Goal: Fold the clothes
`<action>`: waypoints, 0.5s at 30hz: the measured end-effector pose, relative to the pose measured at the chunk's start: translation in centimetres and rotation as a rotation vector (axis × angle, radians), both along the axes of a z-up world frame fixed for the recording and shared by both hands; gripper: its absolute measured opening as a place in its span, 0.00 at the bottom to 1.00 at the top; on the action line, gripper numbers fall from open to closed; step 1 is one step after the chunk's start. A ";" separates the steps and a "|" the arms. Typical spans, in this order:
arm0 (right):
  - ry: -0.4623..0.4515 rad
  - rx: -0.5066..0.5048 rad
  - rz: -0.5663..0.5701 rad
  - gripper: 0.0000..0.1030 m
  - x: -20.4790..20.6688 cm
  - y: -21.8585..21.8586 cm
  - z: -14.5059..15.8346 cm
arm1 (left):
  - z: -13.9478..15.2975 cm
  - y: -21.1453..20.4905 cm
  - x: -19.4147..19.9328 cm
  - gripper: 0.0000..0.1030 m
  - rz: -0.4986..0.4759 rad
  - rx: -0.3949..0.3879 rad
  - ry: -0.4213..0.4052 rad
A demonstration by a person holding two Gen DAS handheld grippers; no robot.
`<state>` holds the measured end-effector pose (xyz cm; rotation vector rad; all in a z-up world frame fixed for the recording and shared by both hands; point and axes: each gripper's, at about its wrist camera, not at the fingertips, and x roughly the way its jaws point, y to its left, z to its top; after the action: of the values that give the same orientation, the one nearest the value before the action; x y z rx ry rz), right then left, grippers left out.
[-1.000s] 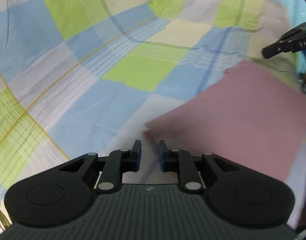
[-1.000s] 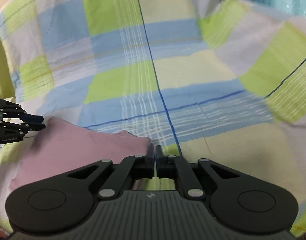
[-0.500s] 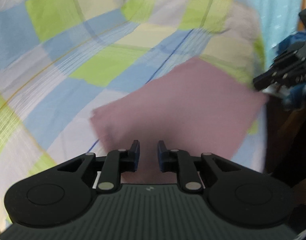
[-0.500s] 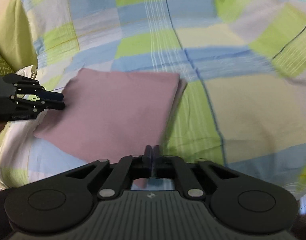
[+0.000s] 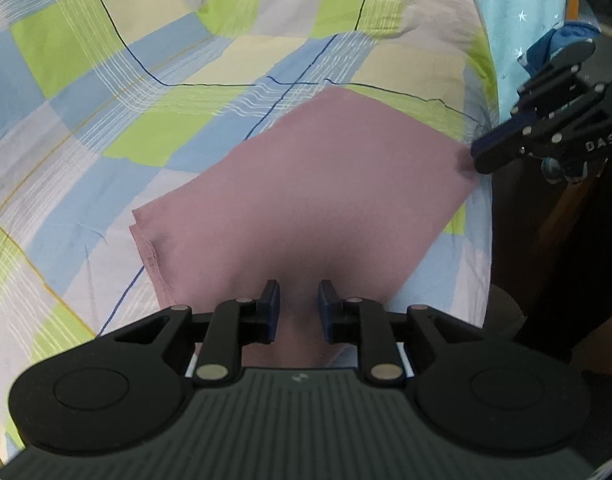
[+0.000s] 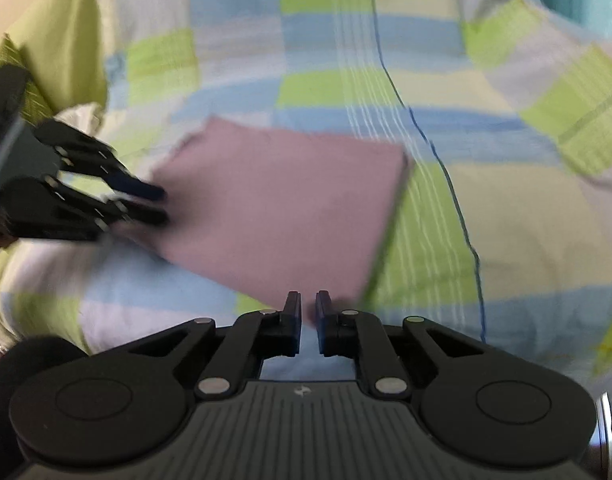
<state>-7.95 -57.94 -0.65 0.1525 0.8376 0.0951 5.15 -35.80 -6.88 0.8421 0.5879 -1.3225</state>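
Folded pink cloth (image 5: pixel 306 200) on checked sheet (image 5: pixel 126 100); left gripper (image 5: pixel 298 310) opening, right gripper (image 6: pixel 307 316) slightly parted (neither grips it).

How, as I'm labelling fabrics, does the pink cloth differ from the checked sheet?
The pink cloth is plain; the checked sheet has green, blue and pale squares. The cloth is a small folded rectangle; the sheet spreads far wider. The cloth lies on top, the sheet beneath. Both are soft fabric.
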 end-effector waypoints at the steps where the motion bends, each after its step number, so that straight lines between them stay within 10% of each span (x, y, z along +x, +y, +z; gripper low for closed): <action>1: -0.010 0.009 0.008 0.13 0.3 0.3 0.2 | -0.1 0.0 -0.3 0.17 -0.002 0.004 -0.014; 15: 0.083 -0.047 0.000 0.02 1.8 -0.1 -1.9 | -0.4 -0.1 -0.7 0.17 -0.021 0.002 -0.050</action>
<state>-6.13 -58.01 -2.57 0.1126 0.9216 0.0690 4.44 -35.85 -7.25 0.8826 0.5417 -1.3164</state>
